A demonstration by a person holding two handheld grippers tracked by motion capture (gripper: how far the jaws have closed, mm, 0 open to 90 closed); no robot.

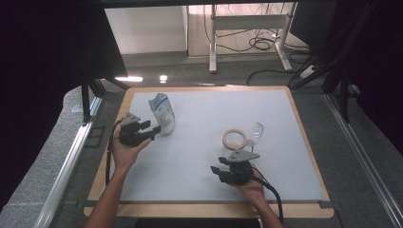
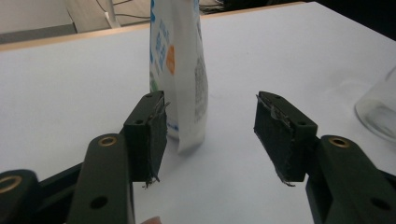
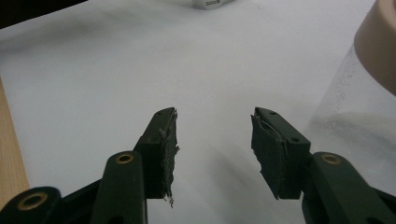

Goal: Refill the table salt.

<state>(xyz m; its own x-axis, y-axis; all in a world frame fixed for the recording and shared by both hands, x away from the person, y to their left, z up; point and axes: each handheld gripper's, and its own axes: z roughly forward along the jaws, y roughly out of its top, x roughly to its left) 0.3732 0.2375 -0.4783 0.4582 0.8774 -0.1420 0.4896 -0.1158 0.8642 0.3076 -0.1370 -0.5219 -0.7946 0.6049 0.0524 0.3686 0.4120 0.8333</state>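
Pouch (image 2: 180,70) upright, long axis vertical

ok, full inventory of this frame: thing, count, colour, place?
pouch: 1, white with blue print, upright, far-left of the mat
ring: 1, beige, flat on the mat, right of centre
glass: 1, clear, beside the ring on its right
mat: 1, pale grey, covers the table
table: 1, wooden edge around the mat
left gripper: 1, black, open, jaws near the pouch, not on it
right gripper: 1, black, open, nothing between the jaws, near the glass
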